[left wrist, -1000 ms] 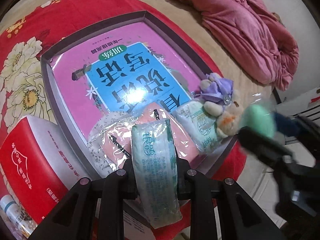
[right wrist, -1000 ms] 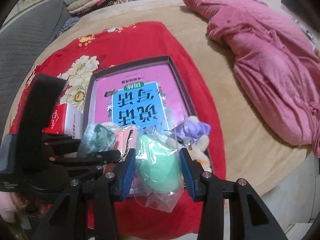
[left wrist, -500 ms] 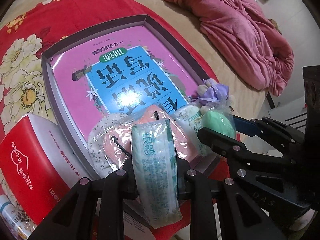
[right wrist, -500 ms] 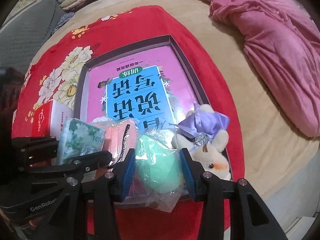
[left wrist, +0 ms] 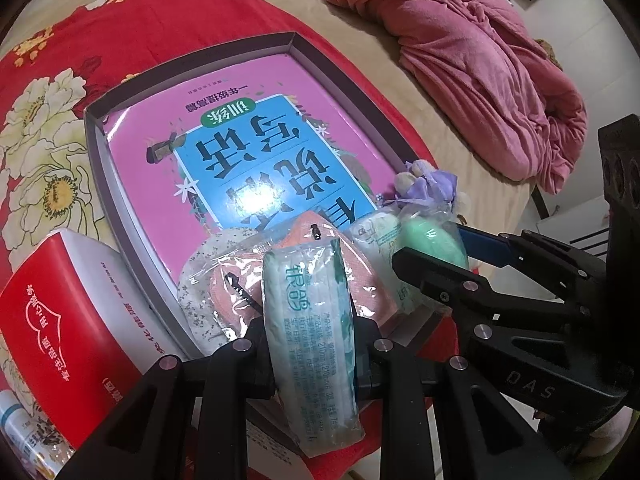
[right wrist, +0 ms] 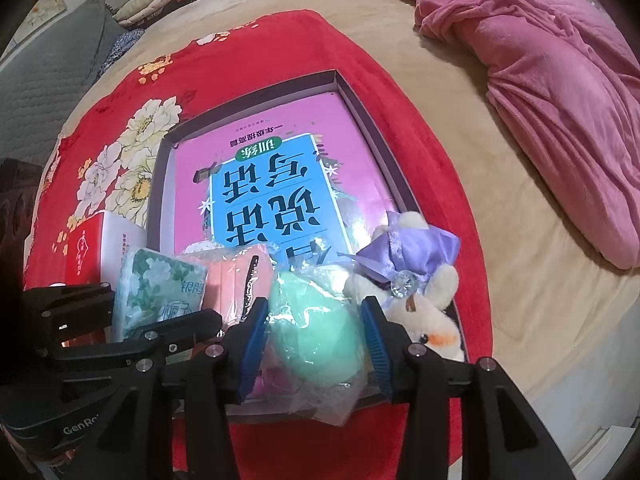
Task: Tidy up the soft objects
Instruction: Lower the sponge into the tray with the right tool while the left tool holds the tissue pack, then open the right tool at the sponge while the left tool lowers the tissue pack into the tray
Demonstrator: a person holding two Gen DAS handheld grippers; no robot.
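The left claw (left wrist: 310, 344) is clamped on a tissue pack (left wrist: 308, 320) in clear wrap, and this grip looks the same as one second ago; the pack hangs over the near edge of the open box (left wrist: 96, 160), which lies on the red flowered blanket (left wrist: 120, 24) on the bed. The right claw (right wrist: 314, 344) has a green sponge (right wrist: 316, 332) in a crinkled plastic bag between its blue pads (right wrist: 252, 344). Its jaws have just been opening a little, but both pads seem to touch the bag, so I would say it is clamped on the sponge, though the plastic makes this hard to judge.

Compared with one second ago, the right claw has come down and closer to the box. Before, the sponge was a blurred green shape out past the box corner in the left view; now it sits low at the near right corner, just beside the plush rabbit (right wrist: 420, 308) with the purple bow and against the small white packet (left wrist: 380, 240). The pink book (left wrist: 248, 152) fills the box bottom, and the pink bagged item (left wrist: 320, 256) lies behind the tissue pack, both unchanged. The red carton (left wrist: 60, 340) stands just outside the box on the left.
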